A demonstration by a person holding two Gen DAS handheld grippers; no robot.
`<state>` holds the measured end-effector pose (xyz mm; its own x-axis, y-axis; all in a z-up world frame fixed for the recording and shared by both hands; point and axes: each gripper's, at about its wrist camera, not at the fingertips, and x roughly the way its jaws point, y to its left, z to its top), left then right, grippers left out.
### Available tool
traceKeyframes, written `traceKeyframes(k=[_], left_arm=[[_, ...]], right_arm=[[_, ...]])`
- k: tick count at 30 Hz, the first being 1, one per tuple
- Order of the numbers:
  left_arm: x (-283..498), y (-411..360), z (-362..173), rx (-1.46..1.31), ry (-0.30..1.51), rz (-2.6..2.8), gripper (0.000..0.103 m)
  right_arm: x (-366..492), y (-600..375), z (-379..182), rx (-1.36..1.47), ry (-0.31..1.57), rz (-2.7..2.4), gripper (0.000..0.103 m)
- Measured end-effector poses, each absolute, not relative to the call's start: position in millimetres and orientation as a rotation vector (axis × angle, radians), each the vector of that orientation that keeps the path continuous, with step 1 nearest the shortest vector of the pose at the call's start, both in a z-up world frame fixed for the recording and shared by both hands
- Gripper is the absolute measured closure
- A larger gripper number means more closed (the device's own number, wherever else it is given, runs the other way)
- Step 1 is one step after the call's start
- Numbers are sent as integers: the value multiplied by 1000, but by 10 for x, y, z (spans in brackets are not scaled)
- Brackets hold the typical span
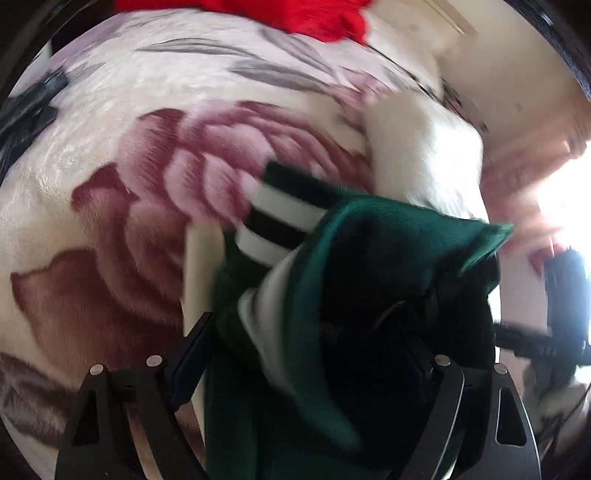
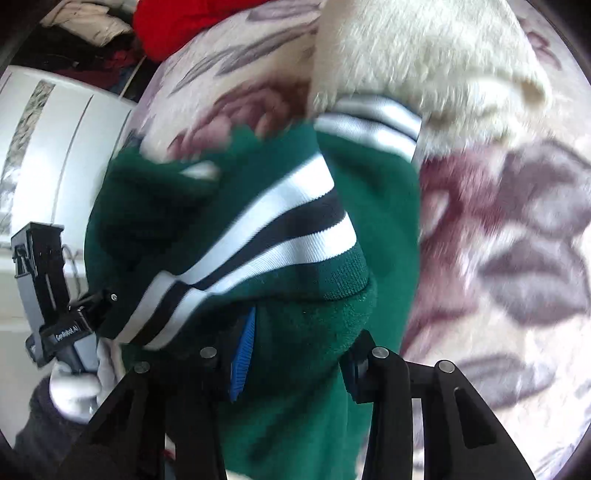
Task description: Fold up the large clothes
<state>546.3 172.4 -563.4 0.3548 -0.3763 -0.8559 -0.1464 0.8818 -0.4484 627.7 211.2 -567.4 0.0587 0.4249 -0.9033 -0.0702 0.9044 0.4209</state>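
Both tongs (image 1: 317,362) (image 2: 288,354) have the green striped jacket (image 2: 258,229) bunched between their jaws

Both views are taken from fisheye cameras mounted just behind each claw, looking forward along its two fingers and steeply down onto a bed. In the left wrist view, the left claw (image 1: 314,369) fills the lower edge, and a green garment (image 1: 332,295) is seen at very close range, with the floral blanket (image 1: 110,184) spreading behind it. The right wrist view is framed the same way over the right claw (image 2: 291,365), equally near. The green garment (image 2: 258,221), the floral blanket (image 2: 517,240), a white fluffy fabric (image 1: 424,147) (image 2: 424,66) and a red cloth (image 1: 295,14) (image 2: 173,26) are shared by both views. The left claw's body is caught at the left edge of the right view.
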Motion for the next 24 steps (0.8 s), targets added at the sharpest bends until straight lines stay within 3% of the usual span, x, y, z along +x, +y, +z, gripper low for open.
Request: traceKeyframes(k=[3,4,5,7,13,24], left_arm=[[5636,2052,-5759,-750,1224,-167,17],[5612,2138,-5775,-820,1223,-186,17],[5569,2203,-5769,-879,1219,-205,17],[5404,2256,-5645,-922,1181,-231,17],[4387,2293,-5295,-953,996,-168,16],[2746,1876,-5753,-1134,923,159,16]], right_arm=[[6543,2004,-5787,377,1474,314,59],[6596,2012,-5885,355,1516,315,50],[6592,2033,-5913,322,1550,331,29],[6607,2035,-6028,219,1618,358,6],[6640,1597,-6584,534,1716,539,0],[6573,1435,-7071,777,1684,693,0]])
